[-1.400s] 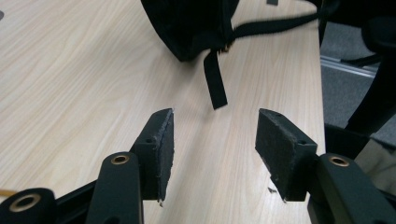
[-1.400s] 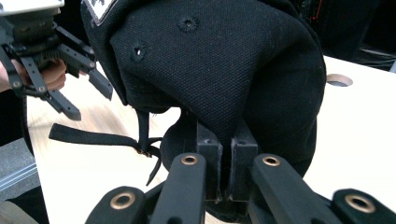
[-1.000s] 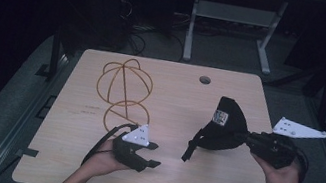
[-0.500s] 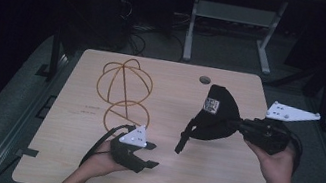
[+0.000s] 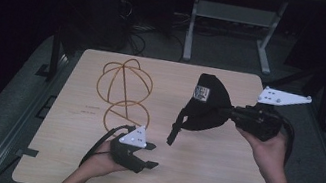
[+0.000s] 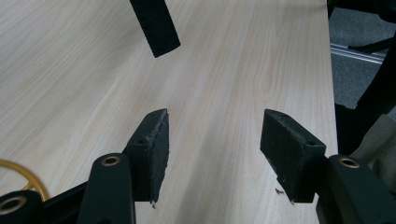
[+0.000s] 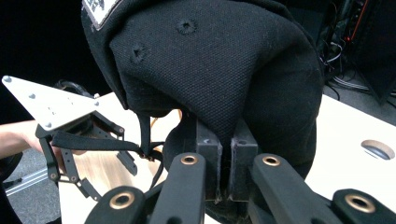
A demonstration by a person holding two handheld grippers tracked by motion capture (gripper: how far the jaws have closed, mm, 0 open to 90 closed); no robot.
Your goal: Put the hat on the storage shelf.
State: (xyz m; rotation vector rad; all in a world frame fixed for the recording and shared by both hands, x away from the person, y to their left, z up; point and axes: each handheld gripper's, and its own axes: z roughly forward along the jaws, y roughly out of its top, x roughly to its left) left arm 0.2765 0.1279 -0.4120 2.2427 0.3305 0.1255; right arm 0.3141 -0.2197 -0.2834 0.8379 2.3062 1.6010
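We look down on a pale wooden table (image 5: 216,182). Our right gripper (image 5: 234,113) holds a black cap (image 5: 207,104) in the air above the table's right half, its jaws clamped tight on a fold of the fabric. A black strap (image 5: 176,127) dangles from the cap toward the tabletop. Our left gripper (image 5: 148,155) rests low near the front edge with its jaws spread apart and nothing between them; the strap's end hangs just ahead of it. A gold wire frame (image 5: 123,92) lies on the table's left half, well apart from the cap. The grip takes only a pinch of cloth, so we judge the cap could slip free if swung. The loose strap could also snag the open left jaws.
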